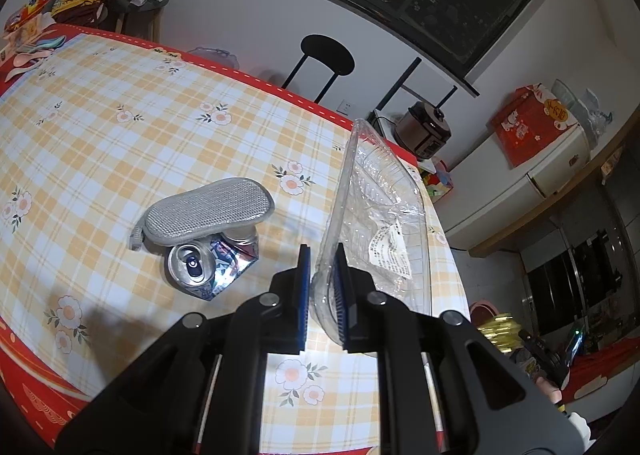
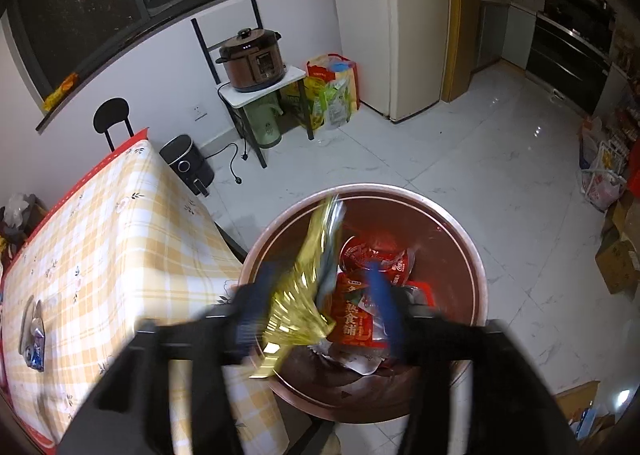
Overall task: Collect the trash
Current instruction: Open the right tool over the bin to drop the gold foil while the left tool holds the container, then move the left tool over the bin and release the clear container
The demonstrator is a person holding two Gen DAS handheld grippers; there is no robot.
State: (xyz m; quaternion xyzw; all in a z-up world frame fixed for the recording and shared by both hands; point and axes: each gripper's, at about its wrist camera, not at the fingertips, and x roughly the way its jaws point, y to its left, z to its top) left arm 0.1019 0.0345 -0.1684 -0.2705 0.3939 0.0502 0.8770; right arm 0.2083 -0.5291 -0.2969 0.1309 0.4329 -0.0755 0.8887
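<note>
Your right gripper (image 2: 320,303) hangs over the brown bin (image 2: 460,231) that stands just off the table's (image 2: 104,223) corner, its jaws parted and blurred; the gold foil wrapper (image 2: 300,295) lies between them, long axis running from the bin's far rim toward you, and looks released rather than pinched. It should fall among the red packets (image 2: 360,319) already inside. Your left gripper (image 1: 322,283) is clenched on the rim of a clear plastic tray (image 1: 380,215), held on edge above the table's near right corner. The crushed can (image 1: 204,267) lies left of those tongs under a grey pad (image 1: 208,211), nearer your left hand.
</note>
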